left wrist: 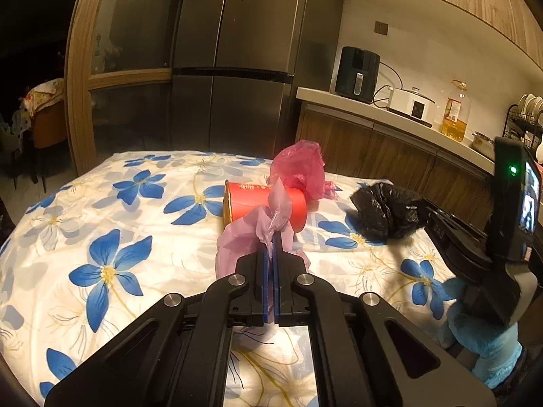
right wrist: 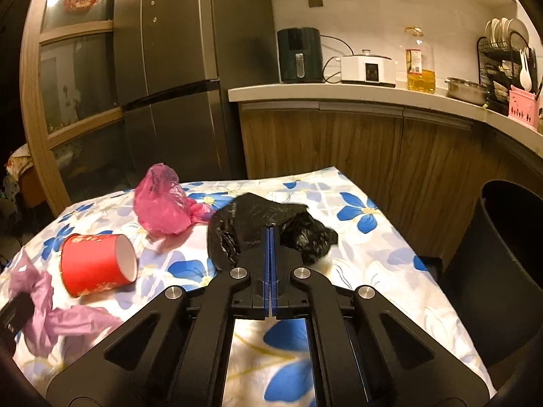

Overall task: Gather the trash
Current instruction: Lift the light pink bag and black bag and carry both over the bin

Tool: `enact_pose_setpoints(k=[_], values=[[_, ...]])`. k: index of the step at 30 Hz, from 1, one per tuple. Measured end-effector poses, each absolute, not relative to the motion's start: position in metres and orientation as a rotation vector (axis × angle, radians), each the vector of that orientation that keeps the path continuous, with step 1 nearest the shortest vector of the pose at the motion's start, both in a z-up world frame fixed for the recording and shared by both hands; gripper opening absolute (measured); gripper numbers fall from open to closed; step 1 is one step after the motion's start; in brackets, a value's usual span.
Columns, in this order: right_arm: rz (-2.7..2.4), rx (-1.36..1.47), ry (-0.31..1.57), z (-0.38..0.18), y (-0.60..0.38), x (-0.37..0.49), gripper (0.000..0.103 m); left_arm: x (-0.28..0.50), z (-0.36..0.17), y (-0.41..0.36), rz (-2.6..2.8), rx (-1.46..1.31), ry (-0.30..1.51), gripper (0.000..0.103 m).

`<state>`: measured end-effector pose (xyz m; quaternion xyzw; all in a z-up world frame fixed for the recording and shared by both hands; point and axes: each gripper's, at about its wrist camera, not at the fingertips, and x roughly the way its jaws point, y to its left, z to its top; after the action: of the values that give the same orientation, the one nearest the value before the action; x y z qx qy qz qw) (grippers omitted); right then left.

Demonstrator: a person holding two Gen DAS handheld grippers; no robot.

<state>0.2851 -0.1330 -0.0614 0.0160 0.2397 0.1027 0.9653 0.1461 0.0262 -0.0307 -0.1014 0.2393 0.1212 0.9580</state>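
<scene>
I note my left hand-held gripper [left wrist: 271,237] clamped on crumpled lilac bag [left wrist: 251,234]; right hand-held gripper [right wrist: 271,232] pinching wrinkled glossy black bag [right wrist: 251,220].

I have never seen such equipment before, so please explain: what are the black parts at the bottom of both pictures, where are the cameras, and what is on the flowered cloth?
There is no robot here. A person holds one two-finger gripper in each hand, and a camera on each looks forward along its fingers. One picture comes from the left gripper, the other from the right gripper.

On the flowered tablecloth lie a red paper cup on its side and a crumpled pink plastic bag. The left gripper is shut on a pale purple plastic bag. The right gripper is shut on a black plastic bag. A dark trash bin stands to the right of the table.
</scene>
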Motion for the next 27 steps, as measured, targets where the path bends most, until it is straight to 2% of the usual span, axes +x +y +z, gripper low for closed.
enact_pose_setpoints(k=[27], values=[[0.253,0.033,0.359,0.001,-0.193,0.169,0.0,0.102,0.003,-0.018,0.221,-0.162,0.414,0.001]])
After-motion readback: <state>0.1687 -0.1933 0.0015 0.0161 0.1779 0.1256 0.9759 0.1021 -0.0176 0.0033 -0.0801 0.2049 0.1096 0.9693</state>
